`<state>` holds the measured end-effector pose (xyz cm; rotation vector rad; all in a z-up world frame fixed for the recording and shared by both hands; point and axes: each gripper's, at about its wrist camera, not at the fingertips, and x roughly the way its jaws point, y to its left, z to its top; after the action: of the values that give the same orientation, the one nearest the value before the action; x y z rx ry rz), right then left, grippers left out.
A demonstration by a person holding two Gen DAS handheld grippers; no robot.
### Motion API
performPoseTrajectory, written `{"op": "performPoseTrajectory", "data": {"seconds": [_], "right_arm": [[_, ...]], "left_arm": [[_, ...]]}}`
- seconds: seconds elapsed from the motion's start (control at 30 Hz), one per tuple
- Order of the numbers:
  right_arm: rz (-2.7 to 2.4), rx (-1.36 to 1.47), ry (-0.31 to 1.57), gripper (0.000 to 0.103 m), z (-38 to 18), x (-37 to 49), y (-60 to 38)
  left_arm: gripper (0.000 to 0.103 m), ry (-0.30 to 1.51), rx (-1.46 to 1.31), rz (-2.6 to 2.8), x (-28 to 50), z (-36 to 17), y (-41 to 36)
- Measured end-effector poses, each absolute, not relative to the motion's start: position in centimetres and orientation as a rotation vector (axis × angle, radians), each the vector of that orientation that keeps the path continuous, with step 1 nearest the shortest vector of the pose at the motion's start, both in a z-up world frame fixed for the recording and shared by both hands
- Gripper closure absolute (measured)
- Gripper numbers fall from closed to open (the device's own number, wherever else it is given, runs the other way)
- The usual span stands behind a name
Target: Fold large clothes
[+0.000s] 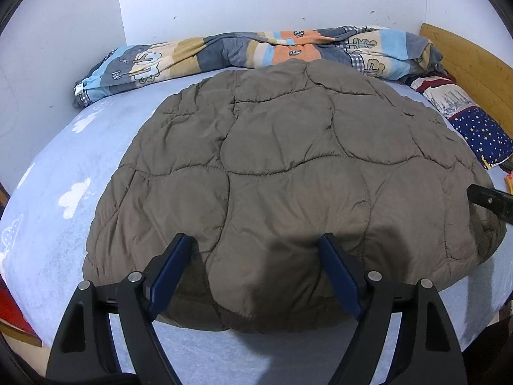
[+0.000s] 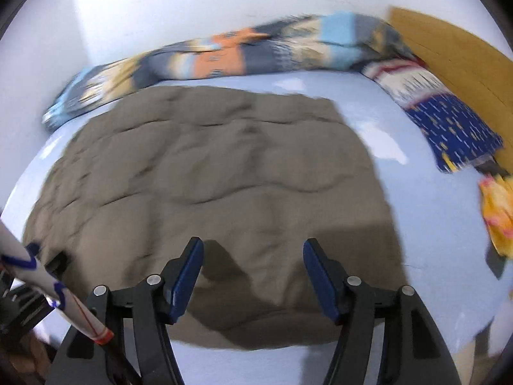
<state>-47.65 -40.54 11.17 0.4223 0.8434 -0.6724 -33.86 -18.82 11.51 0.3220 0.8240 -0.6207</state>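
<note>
A brown quilted jacket (image 1: 288,166) lies spread flat on the light blue bed; it also shows in the right wrist view (image 2: 208,176), blurred by motion. My left gripper (image 1: 255,240) is open and empty, just above the jacket's near hem. My right gripper (image 2: 253,243) is open and empty, above the near hem toward the jacket's right side. A dark finger of the right gripper (image 1: 490,202) shows at the right edge of the left wrist view.
A light blue sheet with white clouds (image 1: 64,192) covers the bed. A striped patterned blanket (image 1: 256,51) is bunched along the white back wall. A starry blue pillow (image 1: 481,128) lies by the wooden headboard (image 1: 465,61). A yellow-orange cloth (image 2: 498,218) lies at right.
</note>
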Motion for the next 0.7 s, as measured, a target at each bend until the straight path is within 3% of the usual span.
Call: {"op": "performPoseTrajectory", "data": {"seconds": [0.27,0.47,0.7], "right_arm": [[-0.73,0.459,0.919,0.032,9.1,-47.3,-42.3],[-0.671,0.284,0.785,0.032,12.0,-46.8,-37.6],[-0.564,0.221,0.933,0.03,9.0,-44.0,-34.5]], "left_arm": [[0.02,0.824,0.328,-0.622,-33.7,11.3,-19.1],[0.02,0.781,0.289,-0.588,-33.7,12.5,-17.5],[0.018,0.862,0.288,-0.582,-32.5,10.9,-17.4]]}}
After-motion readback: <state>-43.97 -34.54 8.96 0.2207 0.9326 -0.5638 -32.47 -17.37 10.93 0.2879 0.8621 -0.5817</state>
